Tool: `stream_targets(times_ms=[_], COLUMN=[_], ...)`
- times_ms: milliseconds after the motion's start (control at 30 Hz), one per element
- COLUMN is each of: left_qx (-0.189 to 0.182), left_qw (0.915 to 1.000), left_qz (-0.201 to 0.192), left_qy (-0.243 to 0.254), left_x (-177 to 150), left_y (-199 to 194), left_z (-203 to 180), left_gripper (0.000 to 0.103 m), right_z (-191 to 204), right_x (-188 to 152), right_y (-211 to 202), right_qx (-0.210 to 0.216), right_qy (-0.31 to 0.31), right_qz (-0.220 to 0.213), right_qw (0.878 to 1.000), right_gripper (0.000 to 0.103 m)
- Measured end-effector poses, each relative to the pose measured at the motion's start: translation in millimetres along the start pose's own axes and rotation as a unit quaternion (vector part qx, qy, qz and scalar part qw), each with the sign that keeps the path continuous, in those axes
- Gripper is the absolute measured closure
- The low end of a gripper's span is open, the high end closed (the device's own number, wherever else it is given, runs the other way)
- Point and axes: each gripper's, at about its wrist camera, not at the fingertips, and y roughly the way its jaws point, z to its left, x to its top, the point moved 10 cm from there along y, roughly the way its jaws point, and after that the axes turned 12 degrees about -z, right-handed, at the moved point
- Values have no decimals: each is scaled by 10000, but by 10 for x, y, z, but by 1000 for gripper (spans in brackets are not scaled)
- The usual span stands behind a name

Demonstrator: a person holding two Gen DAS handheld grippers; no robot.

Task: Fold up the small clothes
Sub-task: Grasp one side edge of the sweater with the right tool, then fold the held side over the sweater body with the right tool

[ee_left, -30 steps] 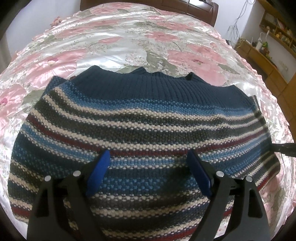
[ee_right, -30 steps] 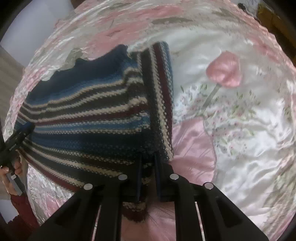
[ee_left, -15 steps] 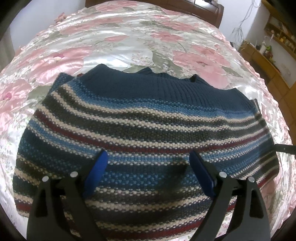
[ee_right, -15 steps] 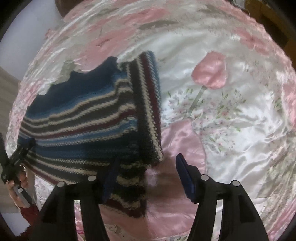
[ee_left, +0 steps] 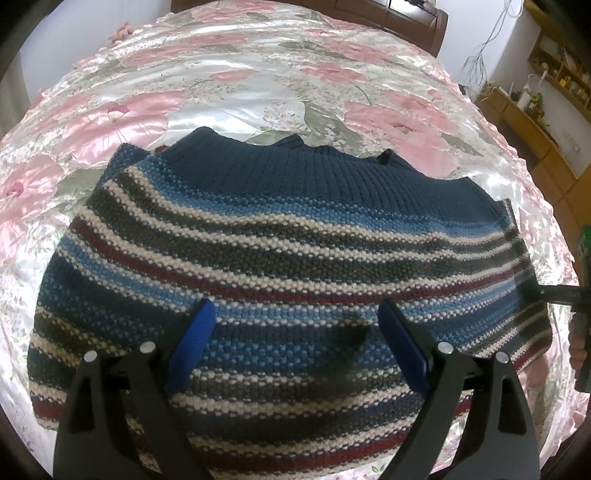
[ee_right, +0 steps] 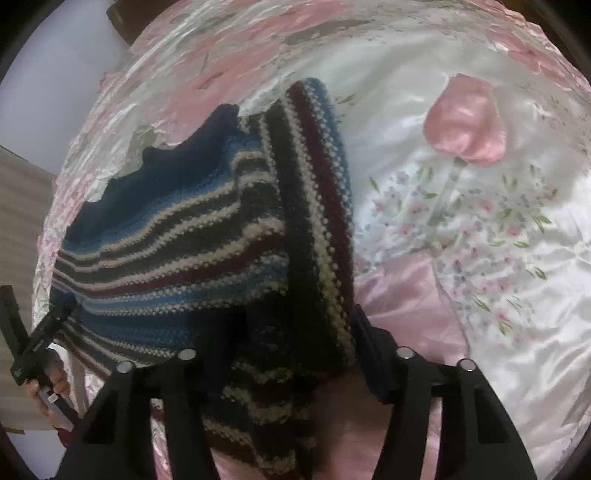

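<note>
Your left gripper (ee_left: 293, 343) hangs wide open over the sweater (ee_left: 280, 258), gripping nothing, sweater spread flat on the bedspread (ee_left: 258, 74) ahead of the fingers. Your right gripper (ee_right: 291, 354) is spread open too, the folded-in sleeve (ee_right: 314, 206) lying slack between its fingers, likely so the fold stays put.

pink floral satin bedspread (ee_left: 280, 77), dark wood headboard (ee_left: 369, 14), white walls, wooden shelves (ee_left: 554, 74) at rt

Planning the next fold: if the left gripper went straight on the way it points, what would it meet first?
Probably the striped knit sweater lying on the floral satin bedspread: the open left gripper points at its blue and white stripes, though its height above them is unclear.
</note>
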Motion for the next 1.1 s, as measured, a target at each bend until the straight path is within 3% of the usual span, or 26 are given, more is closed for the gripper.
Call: stream_targets(times_ms=[133, 267, 567, 767, 1100], left_qx=[-44, -74, -169, 139, 187], left_qw=[10000, 10000, 9998, 9996, 9977], left_qz=[7, 18, -12, -228, -394], left_qy=[8, -10, -102, 47, -519], left_x=[4, 1, 37, 156, 322], left_y=[-3, -3, -49, -160, -295], left_z=[-8, -8, 26, 200, 640], left_gripper=[14, 14, 14, 13, 13], right_z=[62, 110, 503, 1054, 1789], right_x=[20, 31, 192, 266, 314], right_y=[4, -79, -339, -355, -362], right_qx=[55, -24, -95, -55, 213], right_qy=[88, 101, -88, -525, -1114], right_qz=[-18, -92, -88, 3, 11], right_qw=[9999, 9999, 9999, 9986, 9935], right_gripper=[64, 70, 72, 72, 72])
